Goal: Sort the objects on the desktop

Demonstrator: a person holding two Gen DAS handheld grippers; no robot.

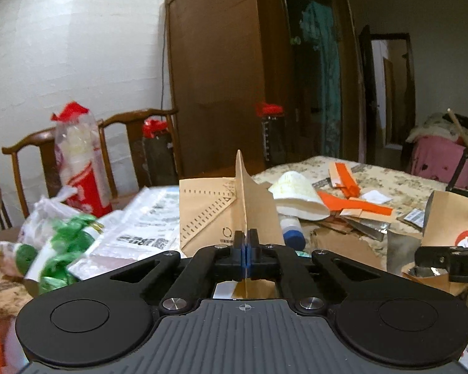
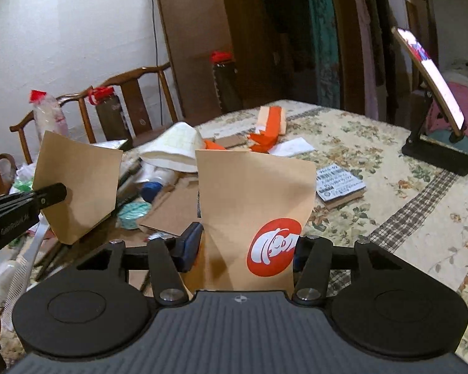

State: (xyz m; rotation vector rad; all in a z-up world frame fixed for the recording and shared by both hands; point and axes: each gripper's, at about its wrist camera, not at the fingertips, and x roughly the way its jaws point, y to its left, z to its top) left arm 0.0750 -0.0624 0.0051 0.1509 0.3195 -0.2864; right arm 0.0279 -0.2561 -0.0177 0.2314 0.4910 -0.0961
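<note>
Left gripper [image 1: 246, 243] pinches a plain kraft paper sheet [image 1: 249, 199] edge-on at 12 o'clock; right gripper [image 2: 246, 249] clamps a logo paper bag [image 2: 255, 199] upright above the cluttered floral tablecloth [image 2: 390, 168].

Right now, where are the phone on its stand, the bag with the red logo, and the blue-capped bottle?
phone [image 2: 433, 84], right wrist view, screen middle.
bag with the red logo [image 2: 252, 187], right wrist view, plain upper face.
blue-capped bottle [image 1: 294, 239], left wrist view, cap.

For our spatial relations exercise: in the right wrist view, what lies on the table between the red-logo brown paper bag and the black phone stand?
A small printed black-and-white card on the floral tablecloth.
</note>
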